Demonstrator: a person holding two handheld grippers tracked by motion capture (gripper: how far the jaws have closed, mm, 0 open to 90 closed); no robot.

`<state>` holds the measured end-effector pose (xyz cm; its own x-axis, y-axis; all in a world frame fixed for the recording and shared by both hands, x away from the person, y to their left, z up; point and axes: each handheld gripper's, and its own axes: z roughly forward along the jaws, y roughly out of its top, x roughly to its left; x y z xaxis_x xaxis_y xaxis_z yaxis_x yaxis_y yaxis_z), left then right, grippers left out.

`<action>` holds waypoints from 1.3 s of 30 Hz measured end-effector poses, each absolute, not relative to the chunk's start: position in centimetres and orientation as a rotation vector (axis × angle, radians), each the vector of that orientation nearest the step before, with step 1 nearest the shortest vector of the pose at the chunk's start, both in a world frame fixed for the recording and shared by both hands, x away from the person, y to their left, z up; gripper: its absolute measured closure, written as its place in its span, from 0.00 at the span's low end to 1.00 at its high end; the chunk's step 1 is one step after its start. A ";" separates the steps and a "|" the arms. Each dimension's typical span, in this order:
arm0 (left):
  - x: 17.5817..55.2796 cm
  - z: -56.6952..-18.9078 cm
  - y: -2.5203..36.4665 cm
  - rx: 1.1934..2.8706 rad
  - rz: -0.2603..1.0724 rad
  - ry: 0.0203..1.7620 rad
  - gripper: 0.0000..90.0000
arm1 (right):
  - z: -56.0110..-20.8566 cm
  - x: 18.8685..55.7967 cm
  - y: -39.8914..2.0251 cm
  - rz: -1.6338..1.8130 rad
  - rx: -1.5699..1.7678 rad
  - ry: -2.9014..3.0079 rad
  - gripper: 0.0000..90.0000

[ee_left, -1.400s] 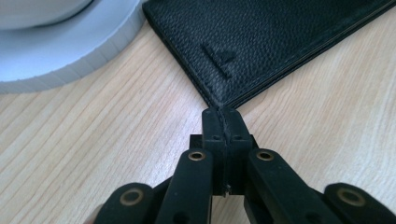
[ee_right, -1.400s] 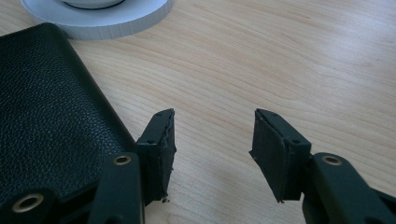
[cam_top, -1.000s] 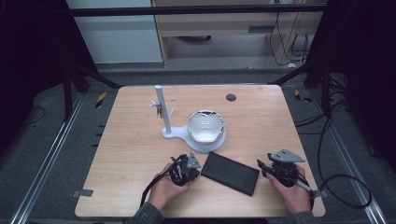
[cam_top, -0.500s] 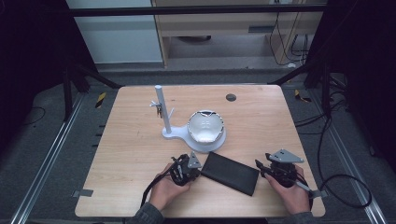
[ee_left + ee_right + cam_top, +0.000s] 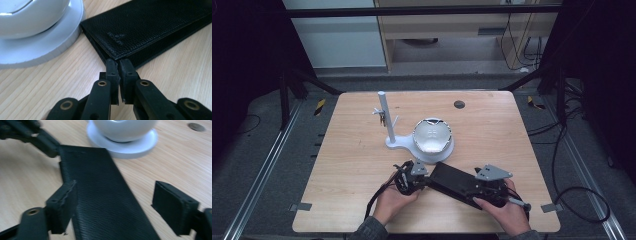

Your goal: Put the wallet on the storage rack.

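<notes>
Left gripper (image 5: 119,72) sits pinched shut at the wallet (image 5: 155,27) corner; right gripper (image 5: 113,207), jaws just opening wide, straddles it empty. The wallet may skid, since nothing clamps it.

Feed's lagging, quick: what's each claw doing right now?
Left claw: shut, pinching the corner of the black wallet.
Right claw: open, just widened, straddling the wallet, not gripping.
</notes>
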<state>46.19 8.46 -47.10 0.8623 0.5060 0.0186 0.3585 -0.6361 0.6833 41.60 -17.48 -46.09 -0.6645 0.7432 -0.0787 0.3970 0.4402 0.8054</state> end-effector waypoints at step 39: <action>48.1 -45.4 7.3 2.301 0.227 0.613 0.92 | -46.6 44.2 -13.4 0.736 0.836 2.463 0.36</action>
